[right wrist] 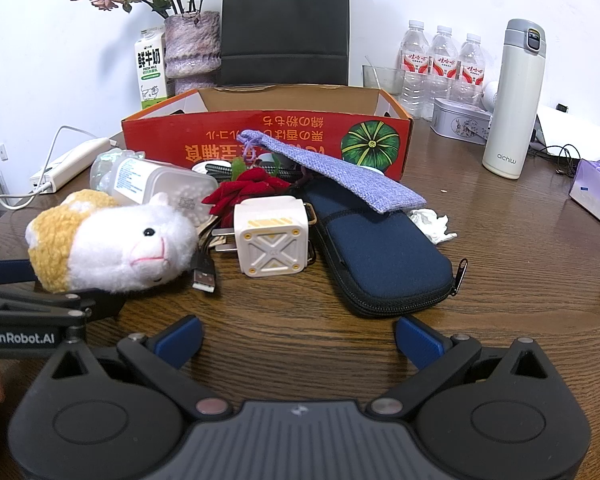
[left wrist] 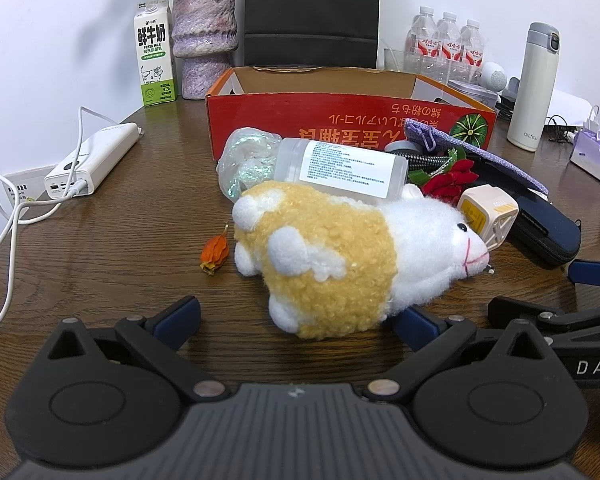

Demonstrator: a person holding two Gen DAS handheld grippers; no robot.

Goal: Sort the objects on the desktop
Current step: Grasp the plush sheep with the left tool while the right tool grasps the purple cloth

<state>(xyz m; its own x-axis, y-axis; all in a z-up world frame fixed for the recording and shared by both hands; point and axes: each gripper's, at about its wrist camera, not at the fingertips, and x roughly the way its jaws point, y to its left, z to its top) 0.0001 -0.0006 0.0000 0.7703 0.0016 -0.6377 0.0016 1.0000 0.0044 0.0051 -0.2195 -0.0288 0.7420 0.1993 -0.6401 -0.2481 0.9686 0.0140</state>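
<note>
Two open grippers face one heap of clutter, and I take the plush hamster (left wrist: 340,256) as my landmark. It lies on its side on the wooden table (left wrist: 120,248), directly ahead of my left gripper (left wrist: 296,320), whose blue pads stand wide apart with the toy's near end reaching between them, unpressed. My right gripper (right wrist: 298,338) is spread just as wide, with nothing between its fingers; from there the hamster sits off to the left, and bare table lies straight ahead. Just beside the hamster's snout sits a white cube charger (right wrist: 272,236), with a USB plug (right wrist: 205,278) lying between them. Behind the hamster lies a clear bottle (left wrist: 340,168) on its side, touching it. Past the charger a navy zip case (right wrist: 380,252) lies with a purple knit pouch (right wrist: 340,172) draped over it. Farther behind the hamster stands the open red cardboard box (left wrist: 340,120).
</note>
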